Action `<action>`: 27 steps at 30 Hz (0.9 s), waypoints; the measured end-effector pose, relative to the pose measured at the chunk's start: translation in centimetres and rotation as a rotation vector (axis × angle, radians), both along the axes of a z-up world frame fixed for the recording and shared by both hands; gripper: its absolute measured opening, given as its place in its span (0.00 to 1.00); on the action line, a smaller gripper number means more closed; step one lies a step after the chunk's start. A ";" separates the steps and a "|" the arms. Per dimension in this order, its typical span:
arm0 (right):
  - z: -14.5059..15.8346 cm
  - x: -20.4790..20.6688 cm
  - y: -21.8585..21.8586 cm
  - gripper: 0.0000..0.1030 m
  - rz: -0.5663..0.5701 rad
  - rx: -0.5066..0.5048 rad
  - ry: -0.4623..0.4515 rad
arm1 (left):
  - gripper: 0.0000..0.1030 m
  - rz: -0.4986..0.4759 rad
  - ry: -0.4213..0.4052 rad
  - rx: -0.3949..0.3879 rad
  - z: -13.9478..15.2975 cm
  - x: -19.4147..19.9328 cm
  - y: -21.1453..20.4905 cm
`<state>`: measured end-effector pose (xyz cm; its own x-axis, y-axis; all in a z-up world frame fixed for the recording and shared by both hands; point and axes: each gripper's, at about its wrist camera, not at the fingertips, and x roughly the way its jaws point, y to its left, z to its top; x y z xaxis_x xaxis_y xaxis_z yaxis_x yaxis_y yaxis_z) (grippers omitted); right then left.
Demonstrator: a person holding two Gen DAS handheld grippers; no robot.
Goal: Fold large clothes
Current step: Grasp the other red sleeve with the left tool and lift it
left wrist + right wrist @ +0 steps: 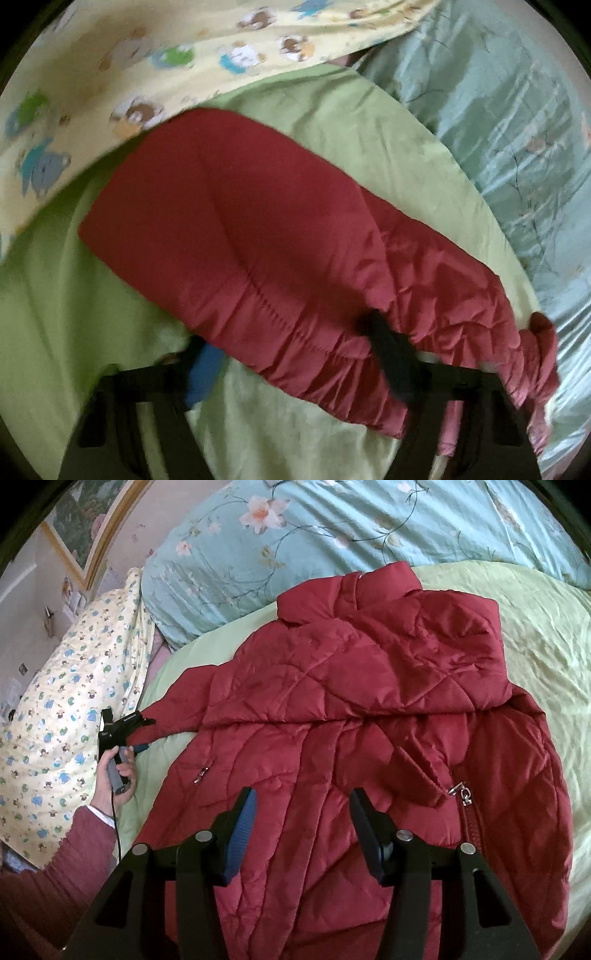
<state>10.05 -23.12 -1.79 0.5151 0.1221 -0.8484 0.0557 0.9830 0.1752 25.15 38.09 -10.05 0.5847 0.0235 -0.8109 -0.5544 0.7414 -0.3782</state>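
Right claw hangs half open over the red jacket, holding nothing. Left claw sits around the sleeve cuff on the green bed; I cannot tell if it pinches.

A pale green sheet covers the bed, smooth in parts and creased toward the right in the right wrist view. Along its far edge lies a light blue quilt printed with pink flowers and trailing vines, bunched into soft folds, and at the left, just beside it, sits a yellow pillow dotted with small cartoon bears in blue and green; both also show in the blurred left wrist view. Behind the pillow, a gold-framed picture hangs on a pinkish wall.
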 end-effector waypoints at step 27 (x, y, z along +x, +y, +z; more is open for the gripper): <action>1.1 1.8 -4.6 0.53 -0.053 0.033 -0.006 | 0.08 -0.694 -0.329 0.149 11.4 -3.2 -27.5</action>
